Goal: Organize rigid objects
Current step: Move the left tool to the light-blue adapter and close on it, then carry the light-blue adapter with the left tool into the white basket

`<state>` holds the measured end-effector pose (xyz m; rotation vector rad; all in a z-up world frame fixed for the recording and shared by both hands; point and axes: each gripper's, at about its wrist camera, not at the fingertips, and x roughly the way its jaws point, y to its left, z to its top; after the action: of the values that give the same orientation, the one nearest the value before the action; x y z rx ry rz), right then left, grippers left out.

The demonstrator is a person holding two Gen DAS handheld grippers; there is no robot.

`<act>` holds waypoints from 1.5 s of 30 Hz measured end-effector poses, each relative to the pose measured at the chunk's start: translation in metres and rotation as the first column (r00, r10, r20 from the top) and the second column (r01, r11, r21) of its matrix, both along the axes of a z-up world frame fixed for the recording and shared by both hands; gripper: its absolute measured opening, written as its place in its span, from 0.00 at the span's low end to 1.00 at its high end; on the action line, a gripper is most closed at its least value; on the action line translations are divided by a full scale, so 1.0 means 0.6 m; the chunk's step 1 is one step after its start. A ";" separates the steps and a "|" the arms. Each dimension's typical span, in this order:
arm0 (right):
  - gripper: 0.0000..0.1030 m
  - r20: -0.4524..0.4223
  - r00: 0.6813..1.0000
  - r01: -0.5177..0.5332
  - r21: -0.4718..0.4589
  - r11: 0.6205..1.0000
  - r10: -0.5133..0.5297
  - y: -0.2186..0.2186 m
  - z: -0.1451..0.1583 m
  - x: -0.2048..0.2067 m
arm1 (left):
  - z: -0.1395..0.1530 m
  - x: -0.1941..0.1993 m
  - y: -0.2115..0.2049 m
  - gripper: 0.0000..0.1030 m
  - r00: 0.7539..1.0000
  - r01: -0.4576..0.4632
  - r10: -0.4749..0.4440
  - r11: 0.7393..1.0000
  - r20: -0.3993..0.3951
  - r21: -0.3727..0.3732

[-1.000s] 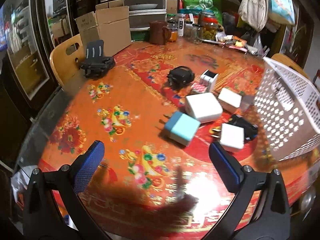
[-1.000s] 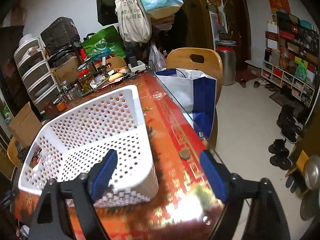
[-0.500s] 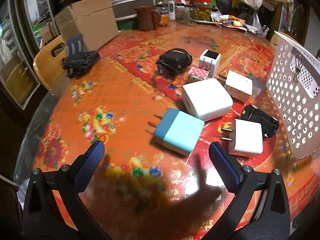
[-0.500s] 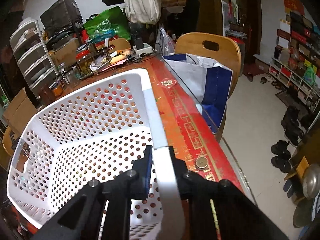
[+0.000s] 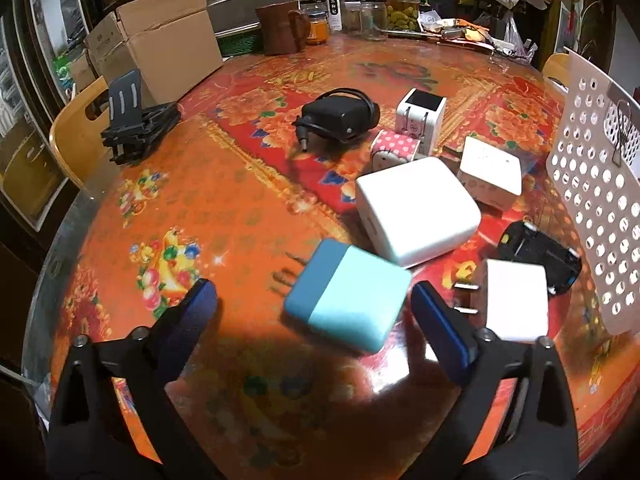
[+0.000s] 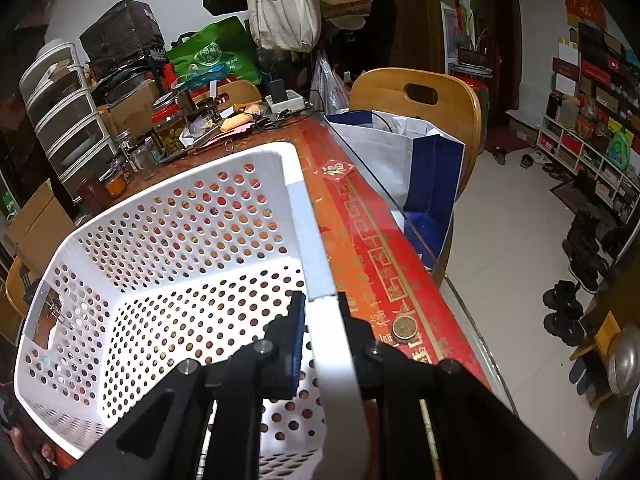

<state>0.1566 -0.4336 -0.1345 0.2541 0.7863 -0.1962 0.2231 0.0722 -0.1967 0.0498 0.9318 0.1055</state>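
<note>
Left gripper (image 5: 314, 300) closing w/ teal charger (image 5: 346, 294) between pads, untouched; right gripper (image 6: 320, 312) clamps basket (image 6: 312, 240) rim, basket's left side cut off.

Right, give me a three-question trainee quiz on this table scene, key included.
1. True or false: the right hand-held gripper is shut on the white basket rim.
2. Which charger lies between the left hand-held gripper's fingers? A) black adapter B) two-tone blue charger C) polka-dot plug
3. Fill in: the basket interior holds ____ chargers so far.

Key: 1 true; 2 B (jaws closing, pads not yet touching it); 3 no.
</note>
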 end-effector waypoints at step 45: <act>0.12 0.014 0.999 -0.043 -0.006 0.999 0.043 0.000 0.002 0.001 | 0.289 -0.035 -0.328 0.63 0.914 0.048 -0.275 0.803 0.298 0.594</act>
<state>0.1572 -0.4333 -0.1334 0.2325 0.7760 -0.1557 0.2021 -0.1247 -0.0235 0.6605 0.4790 0.2258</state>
